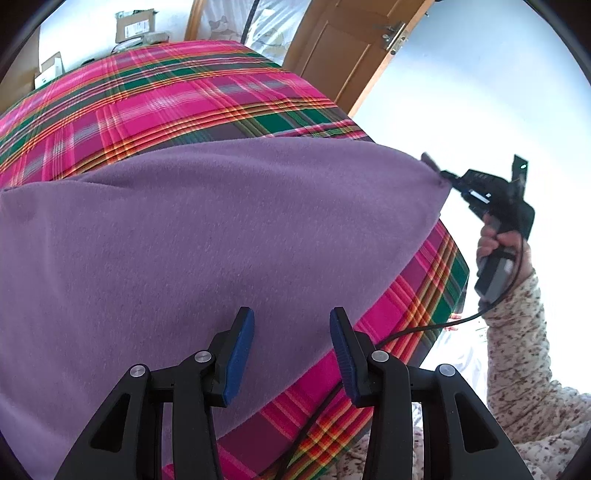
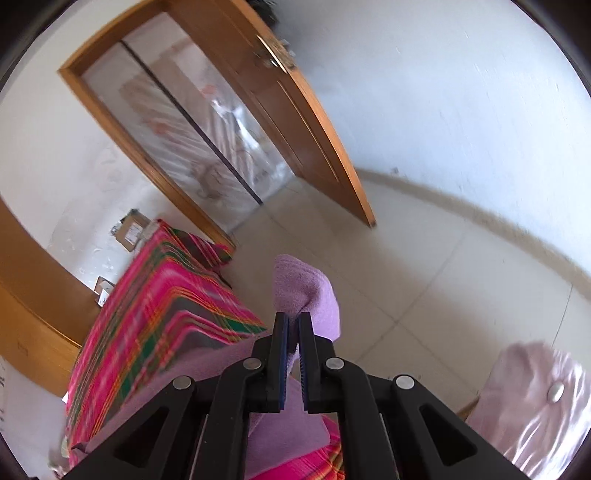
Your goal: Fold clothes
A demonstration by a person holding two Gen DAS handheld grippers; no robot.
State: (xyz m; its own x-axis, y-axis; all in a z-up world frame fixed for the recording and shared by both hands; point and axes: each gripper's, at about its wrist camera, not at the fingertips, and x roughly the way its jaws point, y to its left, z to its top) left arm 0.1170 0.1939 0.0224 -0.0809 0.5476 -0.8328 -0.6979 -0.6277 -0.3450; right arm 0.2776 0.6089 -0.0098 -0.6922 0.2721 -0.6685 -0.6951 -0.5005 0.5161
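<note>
A purple fleece cloth [image 1: 221, 229] lies spread over a bed with a pink, green and orange plaid cover [image 1: 166, 96]. My left gripper [image 1: 291, 321] hovers over the cloth's near edge, open, with nothing pinched between its blue pads. My right gripper [image 1: 445, 177] is shut on the cloth's right corner and holds it lifted past the bed's edge. In the right wrist view the right gripper [image 2: 293, 319] pinches the purple cloth [image 2: 306, 291], whose corner sticks up beyond the fingertips. A hand [image 1: 495, 240] in a patterned sleeve holds the right gripper.
A wooden door [image 1: 343, 48] stands open behind the bed, with a white wall to its right. Cardboard boxes [image 1: 135, 24] sit beyond the bed's far end. A pale pink cushioned seat [image 2: 535, 402] stands on the tiled floor [image 2: 424, 288] at the right.
</note>
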